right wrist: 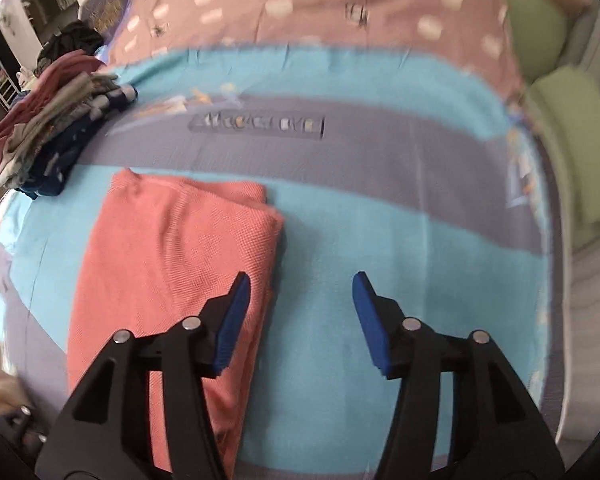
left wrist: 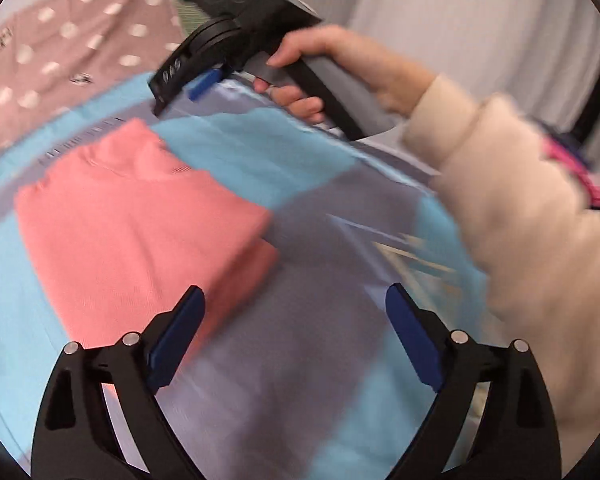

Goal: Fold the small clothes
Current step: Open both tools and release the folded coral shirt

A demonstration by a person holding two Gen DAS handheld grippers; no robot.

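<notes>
A coral-pink knit garment [left wrist: 132,224] lies folded flat on a blue and grey blanket [left wrist: 320,352]; it also shows in the right wrist view [right wrist: 172,264]. My left gripper [left wrist: 296,336] is open and empty, hovering above the blanket by the garment's right edge. My right gripper [right wrist: 302,316] is open and empty, its left finger over the garment's right edge. The right gripper also shows from outside in the left wrist view [left wrist: 204,84], held in a hand beyond the garment.
A pile of folded clothes [right wrist: 48,128] sits at the blanket's far left corner. A mauve spotted cover [right wrist: 320,4] lies beyond the blanket [right wrist: 380,240]. Green cushions [right wrist: 556,104] are on the right. A cream-sleeved arm [left wrist: 520,208] crosses the right side.
</notes>
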